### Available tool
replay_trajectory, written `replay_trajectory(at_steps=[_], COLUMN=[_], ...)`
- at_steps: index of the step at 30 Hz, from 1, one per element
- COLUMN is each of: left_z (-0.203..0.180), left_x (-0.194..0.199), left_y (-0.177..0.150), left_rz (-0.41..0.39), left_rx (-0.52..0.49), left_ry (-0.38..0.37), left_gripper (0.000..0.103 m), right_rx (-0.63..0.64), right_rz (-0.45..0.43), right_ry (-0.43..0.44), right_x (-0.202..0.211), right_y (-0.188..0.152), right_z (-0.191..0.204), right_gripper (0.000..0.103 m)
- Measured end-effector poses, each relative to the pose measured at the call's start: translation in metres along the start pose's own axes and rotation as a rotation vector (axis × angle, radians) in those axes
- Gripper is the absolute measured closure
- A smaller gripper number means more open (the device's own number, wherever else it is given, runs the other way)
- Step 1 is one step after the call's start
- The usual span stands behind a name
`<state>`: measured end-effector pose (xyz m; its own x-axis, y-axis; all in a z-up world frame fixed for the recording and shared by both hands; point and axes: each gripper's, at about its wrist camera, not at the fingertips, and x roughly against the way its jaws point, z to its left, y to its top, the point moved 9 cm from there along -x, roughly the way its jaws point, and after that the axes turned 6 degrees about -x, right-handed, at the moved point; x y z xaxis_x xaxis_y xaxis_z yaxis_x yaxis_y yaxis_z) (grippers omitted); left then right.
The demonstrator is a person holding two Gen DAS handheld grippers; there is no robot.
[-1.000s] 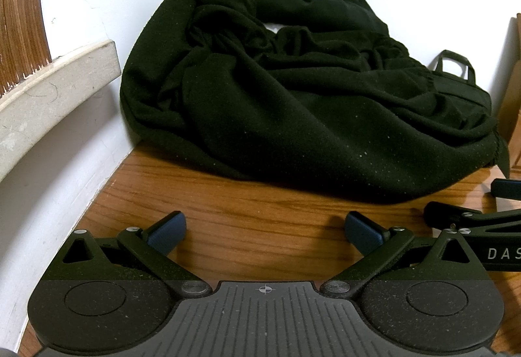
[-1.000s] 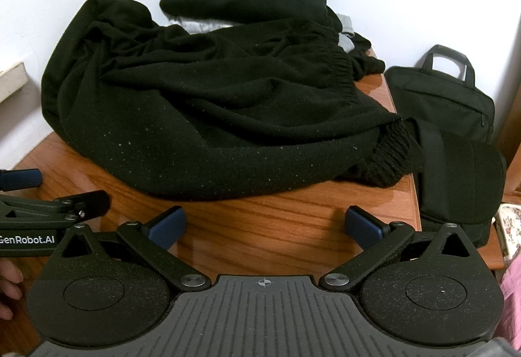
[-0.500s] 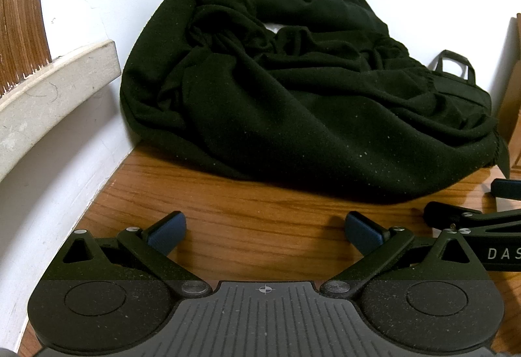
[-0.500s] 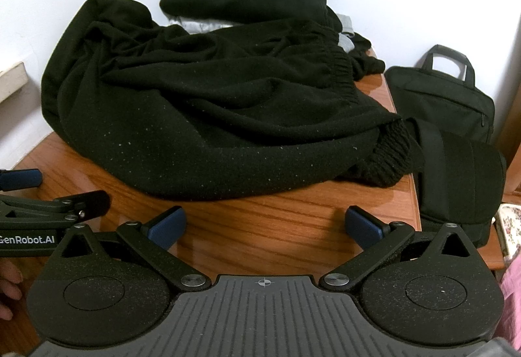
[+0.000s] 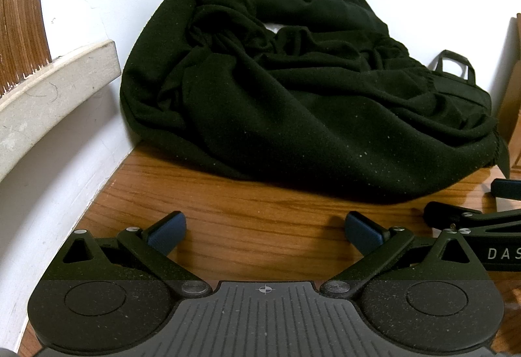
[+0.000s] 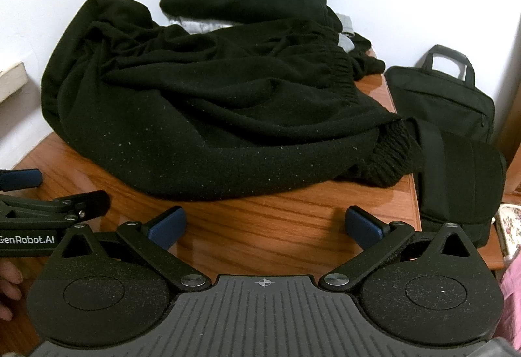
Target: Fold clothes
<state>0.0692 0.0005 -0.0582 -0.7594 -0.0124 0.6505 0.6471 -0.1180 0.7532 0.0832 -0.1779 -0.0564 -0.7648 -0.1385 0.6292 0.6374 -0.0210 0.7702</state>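
Observation:
A heap of crumpled black clothes [image 5: 293,103] [image 6: 208,116] lies on the wooden table [image 5: 260,226] [image 6: 280,220], pushed into the corner of the white walls. A ribbed cuff [image 6: 390,158] hangs near the table's right edge. A bit of grey fabric [image 6: 345,31] shows under the pile at the back. My left gripper [image 5: 265,231] stands open just above the bare wood in front of the heap, nothing between its blue pads. My right gripper [image 6: 265,226] is open too, short of the heap. Each gripper shows at the edge of the other's view.
A black laptop bag [image 6: 446,96] and a second black bag [image 6: 456,181] stand off the table's right edge. A pale ledge [image 5: 55,86] juts from the left wall. A hand [image 6: 8,288] shows at the lower left. Floral and pink fabric [image 6: 511,226] lies at the far right.

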Motion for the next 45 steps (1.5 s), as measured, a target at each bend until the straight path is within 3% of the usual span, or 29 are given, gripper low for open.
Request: replay_trajectory(at_steps=[32,36,41,45], left_z=[0.001,0.006,0.012,0.017], left_x=[0.003,0.003,0.016,0.033], left_y=[-0.001,-0.001,0.012,0.023], left_rz=[-0.005,-0.002,-0.056,-0.107], left_rx=[0.000,0.017,0.050,0.087], left_ry=[0.003,0.039,0.047,0.041], left_gripper=[0.000,0.000,0.000,0.000], right_rx=[0.001,0.002,0.006,0.048], right_rz=[0.000,0.000,0.001,0.007], right_ry=[-0.001,-0.002,0.006,0.071], right_x=[-0.002,-0.001,-0.002,-0.003], right_y=[0.000,0.000,0.000,0.002], right_z=[0.000,0.003,0.006,0.003], right_gripper=[0.000,0.000,0.000,0.000])
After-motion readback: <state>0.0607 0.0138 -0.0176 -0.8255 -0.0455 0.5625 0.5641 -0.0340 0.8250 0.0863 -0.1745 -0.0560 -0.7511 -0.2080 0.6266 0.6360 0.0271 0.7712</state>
